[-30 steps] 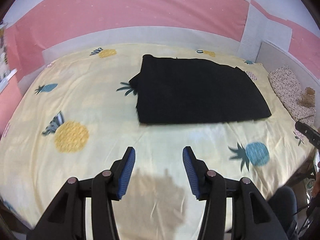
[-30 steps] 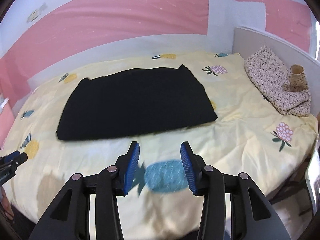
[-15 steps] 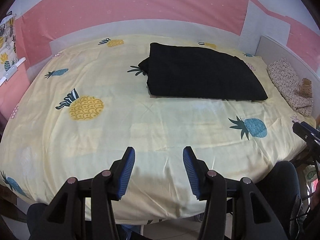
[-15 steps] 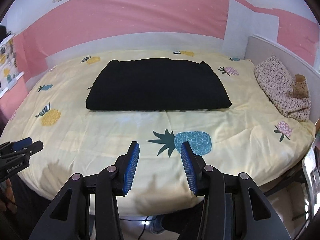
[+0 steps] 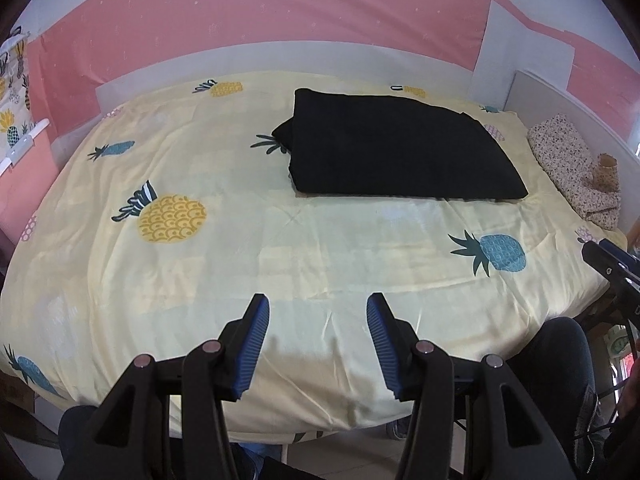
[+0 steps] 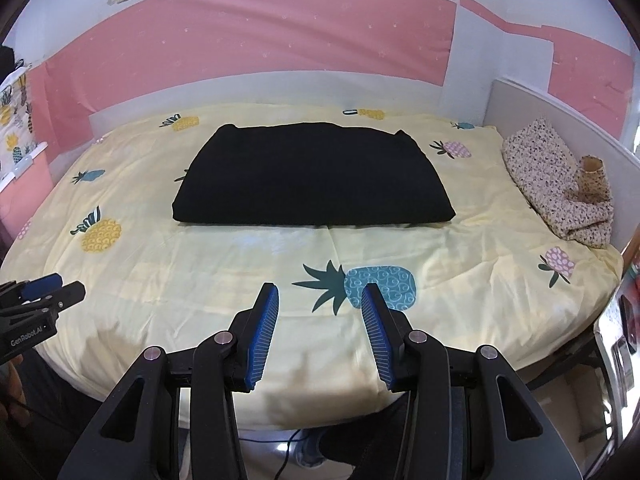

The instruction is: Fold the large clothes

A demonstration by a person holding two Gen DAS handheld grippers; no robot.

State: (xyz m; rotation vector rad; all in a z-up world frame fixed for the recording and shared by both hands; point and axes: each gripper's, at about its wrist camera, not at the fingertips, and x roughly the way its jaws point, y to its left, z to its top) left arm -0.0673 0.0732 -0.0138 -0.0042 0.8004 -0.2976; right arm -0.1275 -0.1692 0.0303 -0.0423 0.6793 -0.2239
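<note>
Grippers released, black garment folded on bed

Grippers both hang over the near edge of the bed. Left gripper (image 5: 318, 308) has its blue pads spread wide, nothing between them. Right gripper (image 6: 320, 298) same, spread, empty, over the sheet just short of a blue pineapple print (image 6: 378, 286). Yellow pineapple-print bedsheet (image 5: 280, 240) covers the bed, lightly creased. Black garment (image 6: 310, 178) lies folded into a flat rectangle, past the middle of the bed toward the far edge, well apart from both grippers; a small flap sticks out at its left end (image 5: 282, 136). Floral pillow (image 6: 556, 184) sits at the far right corner against a white headboard (image 6: 560, 116). Pink wall (image 6: 260, 40) behind.
</note>
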